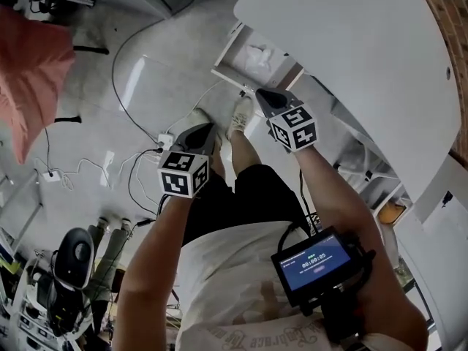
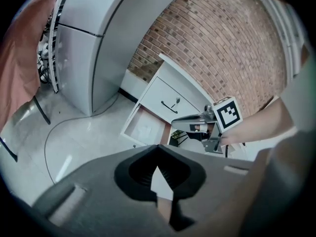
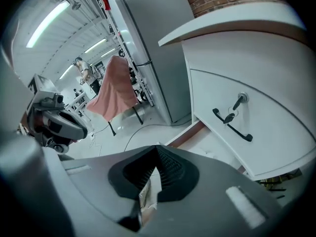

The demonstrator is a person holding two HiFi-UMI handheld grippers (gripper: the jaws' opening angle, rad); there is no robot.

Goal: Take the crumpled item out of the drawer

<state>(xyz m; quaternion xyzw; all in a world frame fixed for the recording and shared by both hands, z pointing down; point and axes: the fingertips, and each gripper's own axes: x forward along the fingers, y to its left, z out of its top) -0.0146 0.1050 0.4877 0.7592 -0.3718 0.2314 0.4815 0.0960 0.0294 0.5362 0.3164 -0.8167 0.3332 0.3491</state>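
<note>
The bottom drawer (image 1: 232,58) of the white cabinet stands pulled out, and a crumpled white item (image 1: 258,54) lies inside it. My right gripper (image 1: 261,93) hangs just above the drawer's near edge with its jaws shut and nothing in them. My left gripper (image 1: 207,129) is lower left of it, over the floor, and its jaws also meet with nothing held. In the left gripper view the open drawer (image 2: 146,127) lies ahead, with the right gripper (image 2: 190,119) beside it. In the right gripper view the drawer (image 3: 210,143) shows just past the shut jaws (image 3: 158,151).
Above the open drawer is a closed drawer with a black handle (image 3: 232,125) and a key (image 3: 240,101). The white tabletop (image 1: 344,42) overhangs on the right. Cables (image 1: 139,159) run over the floor. A pink cloth (image 1: 29,72) hangs at left, by a grey cabinet (image 2: 91,43).
</note>
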